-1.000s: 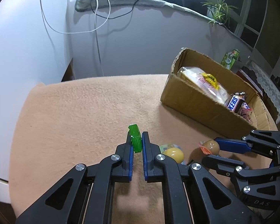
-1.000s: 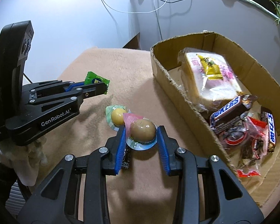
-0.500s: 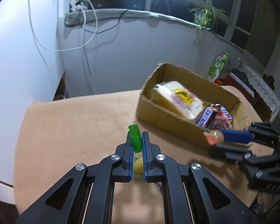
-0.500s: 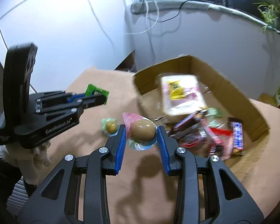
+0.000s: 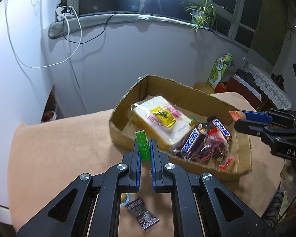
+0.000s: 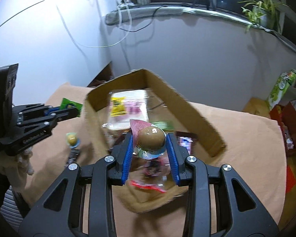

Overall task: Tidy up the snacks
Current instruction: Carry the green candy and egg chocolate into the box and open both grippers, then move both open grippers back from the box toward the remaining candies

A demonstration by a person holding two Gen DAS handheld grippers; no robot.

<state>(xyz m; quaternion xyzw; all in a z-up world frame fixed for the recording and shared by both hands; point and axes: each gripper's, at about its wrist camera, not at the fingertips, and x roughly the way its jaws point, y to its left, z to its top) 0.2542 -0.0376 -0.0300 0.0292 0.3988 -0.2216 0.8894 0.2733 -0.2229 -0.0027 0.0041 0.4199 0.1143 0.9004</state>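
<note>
From your left wrist camera, part of what lies on the tan blanket [image 5: 55,148] is hidden under the tool: a yellowish snack [image 5: 125,197] shows only as a sliver between the arms, beside one dark foil packet [image 5: 142,213] in front of the cardboard box [image 5: 179,94]. Your left gripper [image 5: 145,150] is clenched on one green candy wrapper [image 5: 143,145], held just short of the box's near wall. Inside the box you can count one bagged bread loaf [image 5: 157,120] and two Snickers bars [image 5: 192,143]; the red wrappers around them are too jumbled to count. Your right gripper [image 5: 239,118] reaches in over the box's right end, its load showing only as an orange edge. One green carton [image 5: 219,70] stands behind the box.

From your right wrist camera, the box contents are motion-blurred and hard to read. Your right gripper [image 6: 151,140] is clamped on one packaged brown egg [image 6: 152,137], held above the box interior. Left of the box, your left gripper [image 6: 74,111] holds the green wrapper, and one yellow-green packaged egg [image 6: 72,138] lies on the blanket below it.
</note>
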